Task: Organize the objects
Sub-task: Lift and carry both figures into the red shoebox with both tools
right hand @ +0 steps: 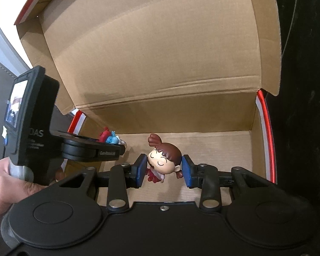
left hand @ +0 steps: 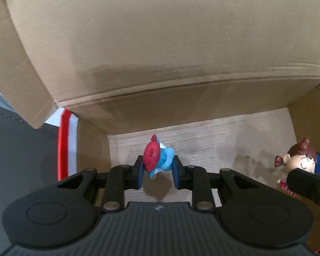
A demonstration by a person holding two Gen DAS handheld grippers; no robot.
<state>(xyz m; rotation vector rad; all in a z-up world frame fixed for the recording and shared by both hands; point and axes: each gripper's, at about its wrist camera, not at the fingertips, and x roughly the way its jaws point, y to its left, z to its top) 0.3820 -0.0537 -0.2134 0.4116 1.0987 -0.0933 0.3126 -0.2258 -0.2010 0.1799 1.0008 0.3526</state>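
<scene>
An open cardboard box (left hand: 213, 140) (right hand: 213, 149) with a raised lid fills both views. My left gripper (left hand: 157, 171) is shut on a small blue figurine with a red cap (left hand: 156, 156), hanging just above the box floor near its left wall. My right gripper (right hand: 164, 169) is shut on a brown-haired doll figurine (right hand: 163, 156), pads pressing the sides of its head, over the middle of the box floor. The doll (left hand: 298, 160) also shows at the right edge of the left wrist view. The blue figurine (right hand: 109, 137) peeks out behind the left gripper's body in the right wrist view.
The box lid (right hand: 155, 49) stands up behind both grippers, and red-and-white outer walls (right hand: 268, 140) bound the box. A hand (right hand: 4, 183) grips the left tool's handle at lower left. A dark surface (left hand: 21, 149) lies left of the box.
</scene>
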